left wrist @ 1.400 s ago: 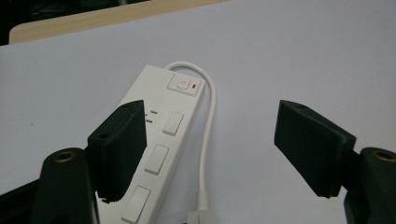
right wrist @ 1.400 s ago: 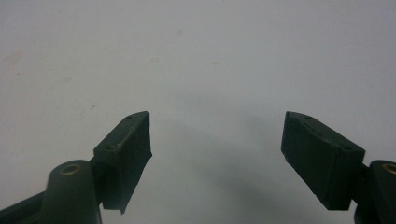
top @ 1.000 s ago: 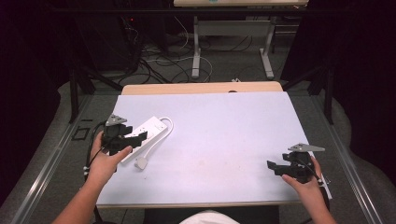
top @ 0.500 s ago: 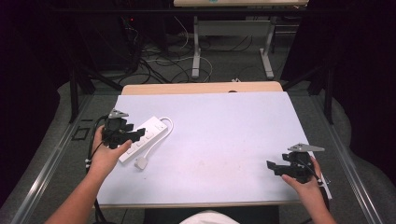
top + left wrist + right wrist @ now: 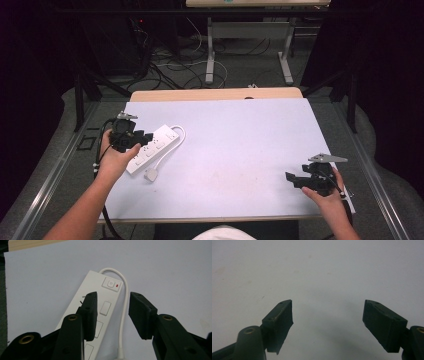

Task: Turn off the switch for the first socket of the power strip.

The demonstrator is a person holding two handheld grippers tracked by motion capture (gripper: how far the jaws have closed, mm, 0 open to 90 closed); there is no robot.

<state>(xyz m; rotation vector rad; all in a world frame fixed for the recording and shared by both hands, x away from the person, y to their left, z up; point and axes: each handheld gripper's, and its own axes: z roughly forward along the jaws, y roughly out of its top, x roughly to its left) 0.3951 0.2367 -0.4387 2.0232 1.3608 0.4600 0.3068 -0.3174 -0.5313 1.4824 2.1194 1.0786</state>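
A white power strip [image 5: 155, 145] lies slantwise on the left part of the pale table [image 5: 240, 140]. Its cable loops round the far end and ends in a white plug [image 5: 151, 175] beside it. In the left gripper view the strip [image 5: 105, 290] shows a switch with a red mark at its far end. My left gripper [image 5: 113, 295] hangs open just above it, one jaw over the strip's sockets and the other past the cable [image 5: 125, 305]. The high view puts this gripper [image 5: 146, 136] at the strip's left side. My right gripper [image 5: 291, 179] sits open near the table's front right corner, with bare table between its jaws [image 5: 328, 302].
A wooden strip [image 5: 215, 94] edges the far side of the table. Beyond it, on the floor, are loose cables [image 5: 175, 62] and the metal legs of another table [image 5: 210, 50]. Metal rails [image 5: 60, 170] run along both sides.
My left gripper has shifted a little away from the person along the power strip, still open. The right gripper has not moved.
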